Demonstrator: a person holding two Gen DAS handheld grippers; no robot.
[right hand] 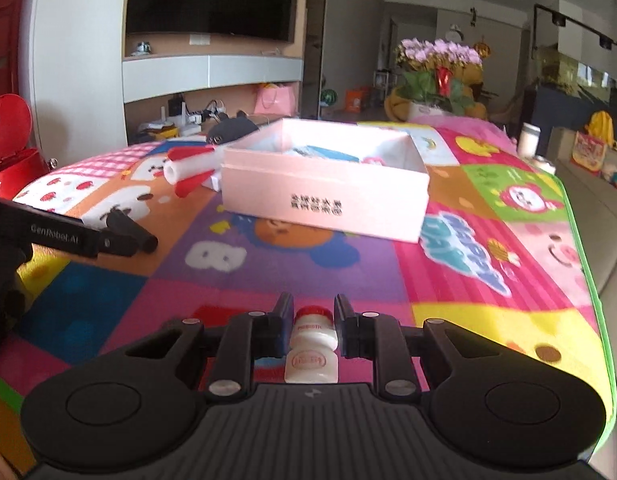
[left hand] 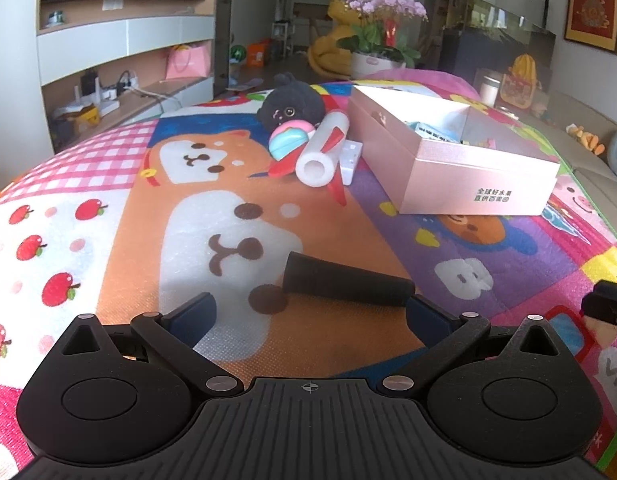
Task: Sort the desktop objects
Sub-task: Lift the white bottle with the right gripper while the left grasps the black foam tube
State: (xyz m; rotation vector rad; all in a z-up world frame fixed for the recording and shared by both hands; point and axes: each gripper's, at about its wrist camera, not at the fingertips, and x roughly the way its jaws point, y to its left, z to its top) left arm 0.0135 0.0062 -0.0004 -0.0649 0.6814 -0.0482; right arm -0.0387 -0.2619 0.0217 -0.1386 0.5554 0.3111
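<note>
While the right claw (right hand: 308,330) squeezes the small yogurt drink bottle (right hand: 311,344) by its neck, near the pink box (right hand: 324,196), the left claw (left hand: 308,314) gapes wide by the black foam grip (left hand: 348,280). Light, smooth plastic could slip; the narrow neck looks safest.
</note>
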